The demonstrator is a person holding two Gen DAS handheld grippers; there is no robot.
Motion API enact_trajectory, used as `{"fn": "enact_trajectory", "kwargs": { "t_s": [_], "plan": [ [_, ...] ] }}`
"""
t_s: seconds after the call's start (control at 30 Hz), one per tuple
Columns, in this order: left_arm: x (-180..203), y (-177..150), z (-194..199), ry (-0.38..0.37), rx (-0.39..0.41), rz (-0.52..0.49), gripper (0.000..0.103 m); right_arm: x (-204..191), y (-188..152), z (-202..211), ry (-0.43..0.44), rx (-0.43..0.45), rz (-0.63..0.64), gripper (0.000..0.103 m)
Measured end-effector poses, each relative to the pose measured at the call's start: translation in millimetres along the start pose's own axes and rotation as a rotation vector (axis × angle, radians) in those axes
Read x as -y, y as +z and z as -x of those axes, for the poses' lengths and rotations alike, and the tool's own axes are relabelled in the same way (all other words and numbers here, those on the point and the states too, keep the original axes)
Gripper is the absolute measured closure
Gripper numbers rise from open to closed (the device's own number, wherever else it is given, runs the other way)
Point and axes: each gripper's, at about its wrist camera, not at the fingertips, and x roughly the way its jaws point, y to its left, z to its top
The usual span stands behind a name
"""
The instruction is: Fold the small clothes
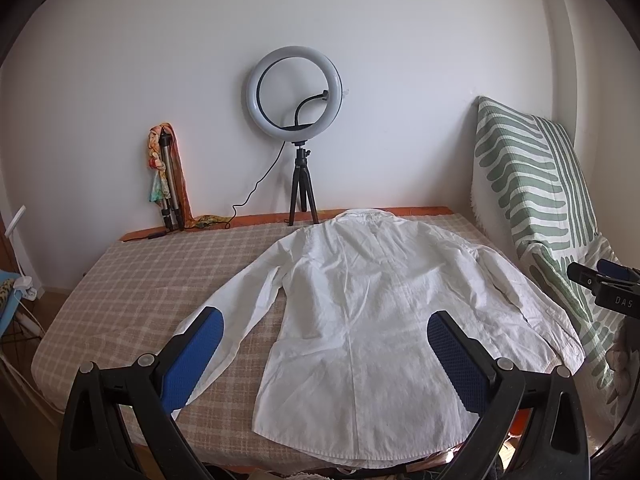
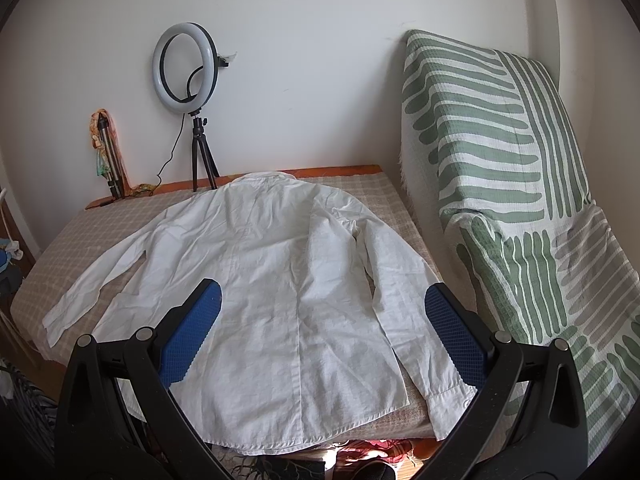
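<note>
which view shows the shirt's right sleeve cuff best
The right wrist view: the right sleeve cuff lies fully visible near the table's front edge, beside the open right gripper. In the left wrist view the cuff sits far right, distorted by the fisheye.

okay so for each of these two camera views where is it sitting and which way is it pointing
Left wrist: on the left gripper, above the table's near edge, facing the wall across the white shirt; own open jaws show, and the right gripper at far right.
Right wrist: on the right gripper, further right, facing likewise; only its open jaws show.
Shared: shirt, ring light, checked tablecloth, striped throw.
</note>
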Motion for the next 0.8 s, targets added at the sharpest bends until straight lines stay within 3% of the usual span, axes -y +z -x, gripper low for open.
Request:
{"fn": "enact_trajectory", "kwargs": {
  "t_s": [0.8],
  "plan": [
    [-2.8,3.5,0.9,0.007,0.012,0.0,0.0,-1.7,-0.6,-0.9,-0.001,-0.002,0.004,0.0]
  ]
}}
